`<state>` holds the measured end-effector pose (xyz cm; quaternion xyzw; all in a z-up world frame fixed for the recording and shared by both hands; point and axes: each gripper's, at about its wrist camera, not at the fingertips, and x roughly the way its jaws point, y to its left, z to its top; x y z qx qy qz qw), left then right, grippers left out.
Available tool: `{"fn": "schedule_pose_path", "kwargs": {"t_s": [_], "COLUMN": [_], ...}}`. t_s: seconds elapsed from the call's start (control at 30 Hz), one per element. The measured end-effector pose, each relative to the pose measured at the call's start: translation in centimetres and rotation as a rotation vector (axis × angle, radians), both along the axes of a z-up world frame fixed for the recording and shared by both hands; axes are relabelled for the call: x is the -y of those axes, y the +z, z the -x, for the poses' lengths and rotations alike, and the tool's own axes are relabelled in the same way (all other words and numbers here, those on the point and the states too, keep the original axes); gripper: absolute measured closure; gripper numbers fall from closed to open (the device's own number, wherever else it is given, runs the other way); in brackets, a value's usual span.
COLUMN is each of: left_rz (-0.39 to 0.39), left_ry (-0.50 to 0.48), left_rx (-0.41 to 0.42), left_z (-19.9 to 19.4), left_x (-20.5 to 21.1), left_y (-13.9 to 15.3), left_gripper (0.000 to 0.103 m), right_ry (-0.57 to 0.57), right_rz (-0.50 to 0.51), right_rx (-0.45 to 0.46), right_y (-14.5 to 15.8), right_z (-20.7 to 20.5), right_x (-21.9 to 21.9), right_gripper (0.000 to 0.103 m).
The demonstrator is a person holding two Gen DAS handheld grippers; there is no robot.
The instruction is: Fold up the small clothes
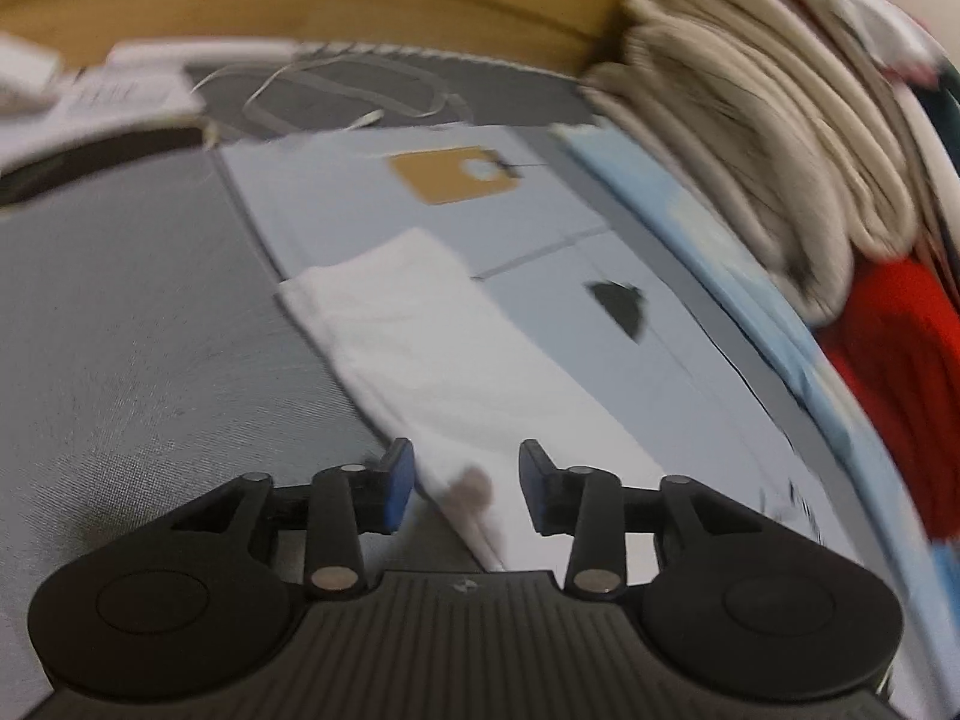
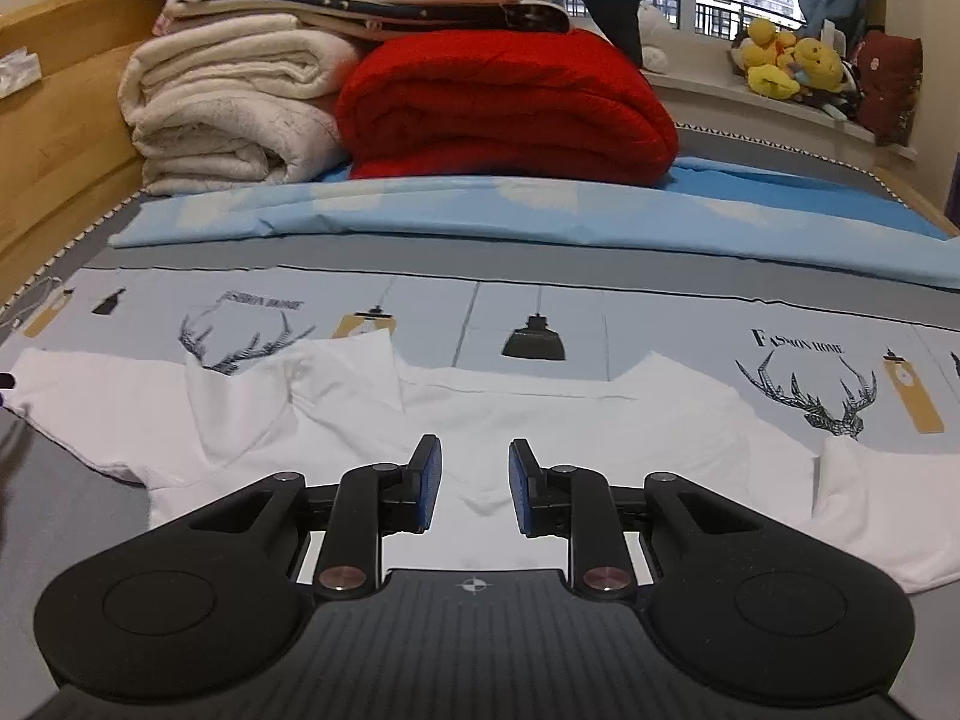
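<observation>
A white T-shirt (image 2: pixel 540 420) lies spread flat on a pale printed bed sheet (image 2: pixel 660 324), with its left sleeve (image 2: pixel 288 390) rumpled and partly folded over. My right gripper (image 2: pixel 475 483) hovers over the shirt's middle with its jaws apart and no cloth pinched between them. In the blurred left wrist view, one end of the white T-shirt (image 1: pixel 420 330) runs as a long strip toward my left gripper (image 1: pixel 467 480). That gripper's jaws stand apart over the cloth's near edge, and the pads do not press on it.
Folded cream blankets (image 2: pixel 228 114) and a red blanket (image 2: pixel 504 108) are stacked at the bed's far end on a light blue sheet (image 2: pixel 480 210). A wooden bed frame (image 2: pixel 54 120) runs along the left. Plush toys (image 2: pixel 786 60) sit on the windowsill. A loose cable (image 1: pixel 336 90) lies on the grey mattress.
</observation>
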<state>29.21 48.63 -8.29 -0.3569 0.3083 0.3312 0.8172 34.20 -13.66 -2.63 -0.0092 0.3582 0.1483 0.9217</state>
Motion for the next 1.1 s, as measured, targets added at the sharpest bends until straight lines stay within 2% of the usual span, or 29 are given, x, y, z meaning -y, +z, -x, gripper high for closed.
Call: {"fn": "schedule_pose_path", "kwargs": {"t_s": [0.13, 0.2, 0.23, 0.27, 0.33, 0.4, 0.47, 0.57, 0.63, 0.73, 0.77, 0.8, 0.83, 0.87, 0.9, 0.93, 1.0, 1.1], "left_rz": [0.060, 0.033, -0.002, -0.029, -0.099, -0.213, -0.310, -0.394, -0.410, -0.404, -0.366, -0.295, -0.198, -0.104, -0.078, -0.100, -0.117, -0.098], "left_ry": [0.047, 0.052, 0.049, 0.046, 0.057, 0.042, -0.015, -0.178, -0.319, -0.568, -0.667, -0.770, -0.893, -1.023, -1.081, -1.083, -1.010, -0.775], "left_rx": [-0.008, -0.004, -0.025, -0.046, -0.070, -0.076, -0.027, 0.099, 0.183, 0.299, 0.331, 0.348, 0.341, 0.317, 0.297, 0.274, 0.220, 0.118], "left_z": [-0.3, -0.4, -0.6, -0.9, -1.1, -1.8, -2.6, -3.7, -4.2, -4.3, -4.1, -4.1, -4.3, -4.5, -4.2, -3.6, -3.3, -3.0], "left_x": [-1.9, -2.2, -2.1, -2.0, -0.9, 1.3, 4.7, 11.7, 17.4, 27.5, 30.9, 33.8, 36.3, 38.6, 40.1, 41.0, 40.3, 36.4], "left_y": [-1.8, -2.0, -1.7, -1.5, -0.4, 2.1, 5.3, 9.6, 11.8, 13.7, 13.8, 13.6, 13.0, 12.1, 11.4, 10.7, 9.9, 8.7], "left_gripper": [0.059, 0.066, 0.088, 0.099, 0.099, 0.099, 0.099, 0.099, 0.099, 0.099, 0.099, 0.096, 0.076, 0.062, 0.061, 0.060, 0.060, 0.060], "right_ry": [-0.015, -0.022, -0.025, -0.025, -0.024, -0.027, -0.032, -0.046, -0.070, -0.123, -0.142, -0.172, -0.198, -0.226, -0.252, -0.275, -0.325, -0.372], "right_rz": [-0.027, -0.025, -0.024, -0.025, -0.019, -0.007, 0.004, 0.014, 0.013, -0.021, -0.034, -0.052, -0.066, -0.083, -0.102, -0.119, -0.168, -0.218], "right_rx": [-0.067, -0.095, -0.107, -0.116, -0.130, -0.138, -0.144, -0.145, -0.150, -0.177, -0.185, -0.193, -0.199, -0.209, -0.223, -0.239, -0.279, -0.317], "right_y": [-1.0, -1.5, -1.6, -1.8, -1.9, -1.9, -1.8, -1.5, -1.4, -1.2, -1.2, -1.1, -1.1, -1.1, -1.3, -1.5, -2.0, -2.4], "right_z": [-1.3, -1.6, -1.7, -1.8, -1.7, -1.6, -1.3, -0.6, -0.1, 0.6, 0.8, 1.1, 1.4, 1.7, 1.9, 2.1, 2.5, 3.1], "right_x": [0.0, -0.2, -0.3, -0.4, -0.6, -0.4, -0.1, 0.7, 1.4, 2.6, 3.0, 3.5, 3.9, 4.4, 4.9, 5.4, 6.6, 8.2], "right_gripper": [0.077, 0.077, 0.077, 0.077, 0.077, 0.077, 0.077, 0.079, 0.091, 0.091, 0.090, 0.090, 0.090, 0.088, 0.084, 0.079, 0.078, 0.078]}}
